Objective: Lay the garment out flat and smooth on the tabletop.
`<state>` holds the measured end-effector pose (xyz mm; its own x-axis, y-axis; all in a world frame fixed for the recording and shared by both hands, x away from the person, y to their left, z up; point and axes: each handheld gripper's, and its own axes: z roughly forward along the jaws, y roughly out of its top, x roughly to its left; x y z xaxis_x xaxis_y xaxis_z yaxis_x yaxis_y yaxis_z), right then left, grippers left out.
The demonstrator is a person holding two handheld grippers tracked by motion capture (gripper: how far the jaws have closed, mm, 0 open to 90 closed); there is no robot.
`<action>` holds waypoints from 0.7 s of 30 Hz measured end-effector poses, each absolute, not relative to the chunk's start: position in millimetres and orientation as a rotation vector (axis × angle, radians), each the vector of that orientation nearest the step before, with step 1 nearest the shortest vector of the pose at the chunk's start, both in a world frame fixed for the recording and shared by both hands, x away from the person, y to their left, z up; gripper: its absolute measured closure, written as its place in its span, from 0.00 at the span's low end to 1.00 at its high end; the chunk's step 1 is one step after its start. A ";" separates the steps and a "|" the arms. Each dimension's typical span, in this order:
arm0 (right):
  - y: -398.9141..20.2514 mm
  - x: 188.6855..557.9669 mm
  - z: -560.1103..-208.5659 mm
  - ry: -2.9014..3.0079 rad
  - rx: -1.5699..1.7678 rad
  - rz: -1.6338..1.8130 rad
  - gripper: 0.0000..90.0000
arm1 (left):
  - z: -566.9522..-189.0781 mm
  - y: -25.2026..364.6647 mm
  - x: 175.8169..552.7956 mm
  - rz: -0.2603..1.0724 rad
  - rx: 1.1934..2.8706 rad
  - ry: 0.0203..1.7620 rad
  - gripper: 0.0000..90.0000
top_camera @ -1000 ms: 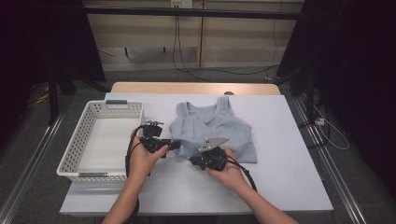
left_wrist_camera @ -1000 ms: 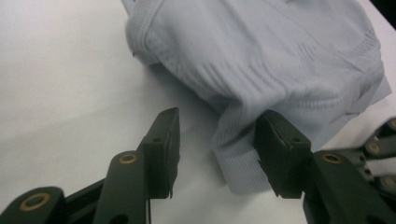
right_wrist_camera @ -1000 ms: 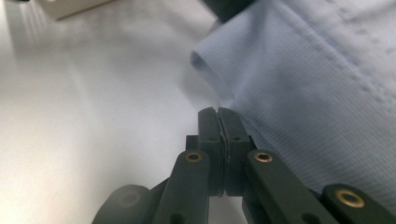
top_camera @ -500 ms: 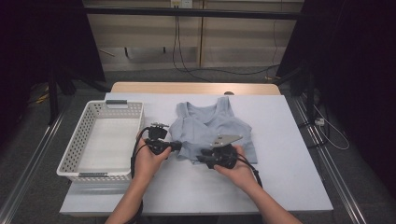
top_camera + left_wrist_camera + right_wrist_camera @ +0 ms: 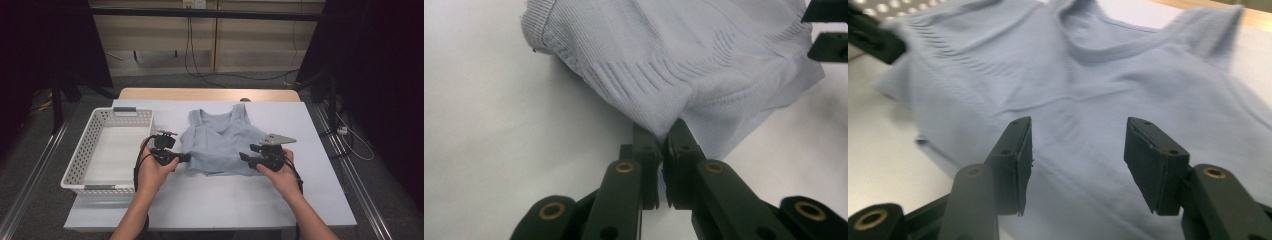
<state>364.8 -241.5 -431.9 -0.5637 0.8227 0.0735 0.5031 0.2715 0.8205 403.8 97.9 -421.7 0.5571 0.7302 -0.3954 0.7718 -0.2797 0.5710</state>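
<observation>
Folding goes best if the left hand-held gripper (image 5: 663, 150), clamped on the hem of the pale blue ribbed knit tank top (image 5: 222, 142) lying flat on the white surface (image 5: 210, 200), holds firm until the right hand-held gripper (image 5: 1075, 165), jaws just opening and empty, bites the other corner.

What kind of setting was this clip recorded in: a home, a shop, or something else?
Most likely a lab or recording studio: a white-covered table framed by black curtains, with loose cables on the bare floor behind. On it lie a blue tank top and a white basket.
</observation>
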 end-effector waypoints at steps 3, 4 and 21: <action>-252.3 366.5 -432.7 2.159 1.214 1.135 0.51 | -420.3 99.1 403.5 -0.077 2.046 1.205 0.95; -256.6 366.8 -433.8 2.156 1.224 1.114 0.51 | -420.0 99.5 403.6 -0.076 2.050 1.202 0.95; -285.6 372.4 -453.3 2.209 1.293 1.019 0.99 | -421.8 92.9 406.9 -0.071 2.036 1.185 0.95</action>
